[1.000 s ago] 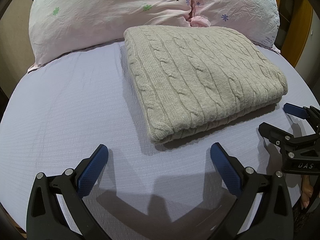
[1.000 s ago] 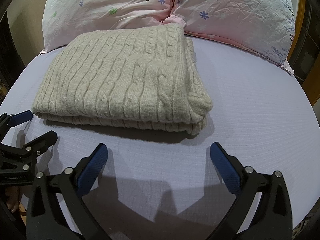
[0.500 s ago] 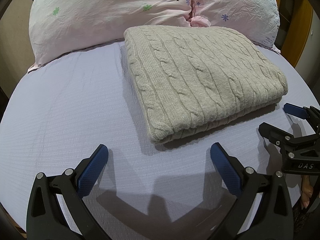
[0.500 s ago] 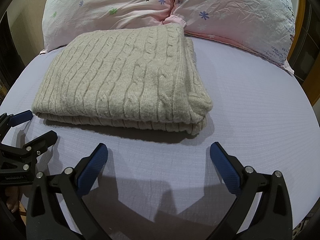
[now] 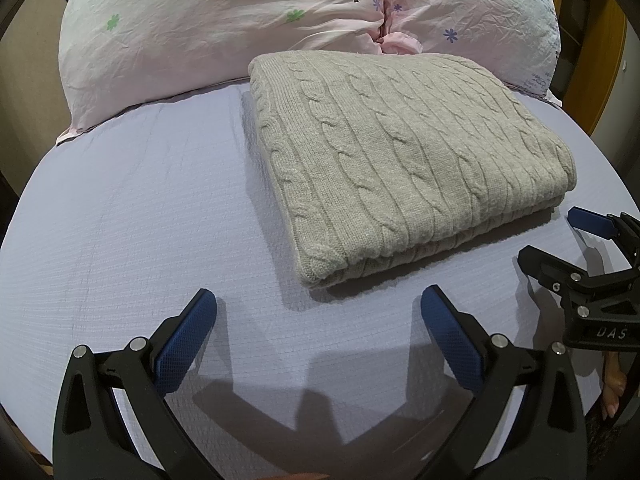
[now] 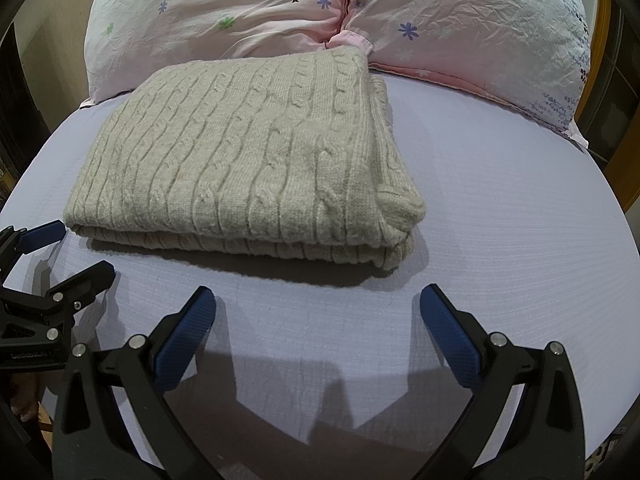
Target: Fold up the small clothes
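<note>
A beige cable-knit sweater point(image 5: 404, 152) lies folded into a neat rectangle on the lavender bed sheet point(image 5: 132, 208); it also shows in the right wrist view point(image 6: 248, 160). My left gripper point(image 5: 318, 312) is open and empty, hovering over the sheet just short of the sweater's near corner. My right gripper point(image 6: 318, 312) is open and empty, just short of the sweater's near edge. The right gripper also shows at the right of the left wrist view point(image 5: 560, 236). The left gripper also shows at the left of the right wrist view point(image 6: 68, 250).
Two pink floral pillows point(image 5: 224, 20) point(image 6: 472, 20) lie behind the sweater at the head of the bed. A wooden frame point(image 5: 612, 60) stands at the far right. The sheet point(image 6: 500, 208) stretches to the right of the sweater.
</note>
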The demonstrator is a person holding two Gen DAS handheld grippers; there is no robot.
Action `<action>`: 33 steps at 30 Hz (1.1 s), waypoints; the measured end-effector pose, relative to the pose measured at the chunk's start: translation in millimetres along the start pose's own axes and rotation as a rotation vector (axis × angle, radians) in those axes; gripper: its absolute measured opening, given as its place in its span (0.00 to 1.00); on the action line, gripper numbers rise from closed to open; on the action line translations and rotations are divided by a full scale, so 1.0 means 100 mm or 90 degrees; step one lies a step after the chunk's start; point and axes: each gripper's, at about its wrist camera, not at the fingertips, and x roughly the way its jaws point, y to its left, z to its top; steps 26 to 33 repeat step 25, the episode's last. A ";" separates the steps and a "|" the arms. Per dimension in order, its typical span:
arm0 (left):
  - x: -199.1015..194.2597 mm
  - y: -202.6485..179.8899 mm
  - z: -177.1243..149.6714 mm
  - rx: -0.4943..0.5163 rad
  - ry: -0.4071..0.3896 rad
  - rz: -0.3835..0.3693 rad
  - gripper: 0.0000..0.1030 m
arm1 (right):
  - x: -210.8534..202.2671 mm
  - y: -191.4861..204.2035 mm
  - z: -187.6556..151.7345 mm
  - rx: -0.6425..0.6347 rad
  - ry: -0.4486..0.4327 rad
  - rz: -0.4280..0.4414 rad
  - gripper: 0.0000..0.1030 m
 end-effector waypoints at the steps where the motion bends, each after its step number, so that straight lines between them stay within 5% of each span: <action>1: 0.00 0.00 0.00 0.000 0.000 0.000 0.99 | 0.00 0.00 0.00 0.000 0.000 0.000 0.98; 33: 0.02 0.02 0.01 0.000 0.002 0.002 0.99 | 0.00 0.01 0.00 0.001 0.000 -0.001 0.98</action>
